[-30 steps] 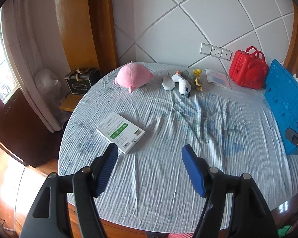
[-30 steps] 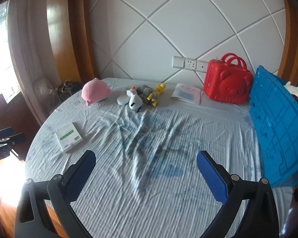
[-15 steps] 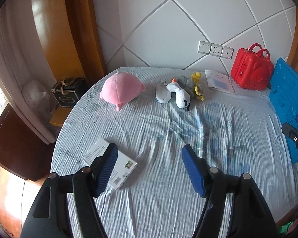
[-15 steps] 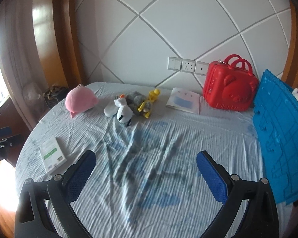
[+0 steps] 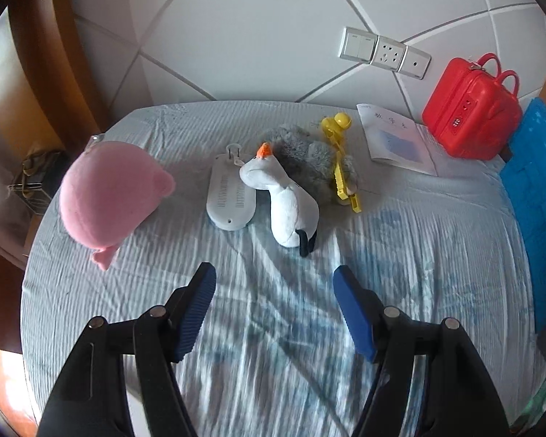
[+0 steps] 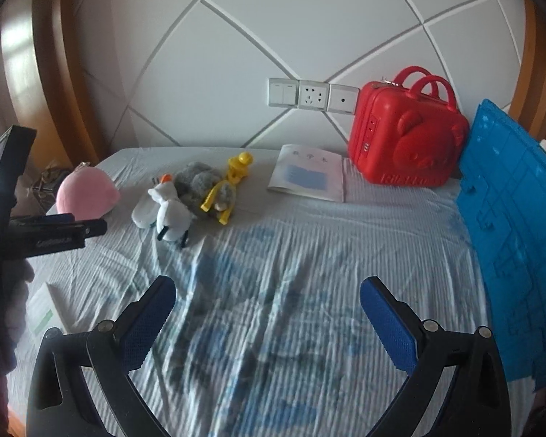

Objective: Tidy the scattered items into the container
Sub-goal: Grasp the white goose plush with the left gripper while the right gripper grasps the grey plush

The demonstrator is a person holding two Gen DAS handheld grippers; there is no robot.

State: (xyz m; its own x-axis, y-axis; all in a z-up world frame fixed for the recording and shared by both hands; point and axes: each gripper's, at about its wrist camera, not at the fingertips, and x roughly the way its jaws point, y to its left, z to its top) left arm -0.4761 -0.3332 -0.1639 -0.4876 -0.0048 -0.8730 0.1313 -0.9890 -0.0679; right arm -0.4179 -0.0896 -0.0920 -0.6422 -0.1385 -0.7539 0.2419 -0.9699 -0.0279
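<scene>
Right now, from my left wrist, my left gripper (image 5: 275,276) hangs over the striped sheet (image 5: 418,255) with its blue pads spread apart and nothing between them. Taking the white goose plush (image 5: 291,204) as my marker: a pale slotted insole-shaped piece (image 5: 227,196) lies touching its left side, a grey furry toy (image 5: 305,156) sits behind it, and a yellow clamp toy (image 5: 340,156) rests against that grey fur on the right. Well to the goose's left lies the pink plush (image 5: 109,193). Far right of it and further back, a booklet (image 5: 396,142) lies flat beside the closed red case (image 5: 469,109), and the blue crate (image 5: 538,189) stands at the right edge; I cannot see inside it. From my right wrist, my right gripper (image 6: 267,300) is also spread wide and empty over bare sheet. The goose plush (image 6: 171,215) lies ahead to the left with the grey toy and yellow clamp toy (image 6: 229,185) behind it. Left of the goose the left gripper's black body (image 6: 54,235) partly covers the pink plush (image 6: 85,191), and a white-and-green box (image 6: 45,315) lies nearer me. The blue crate (image 6: 513,225) stands on the right, tilted, its inside hidden.
</scene>
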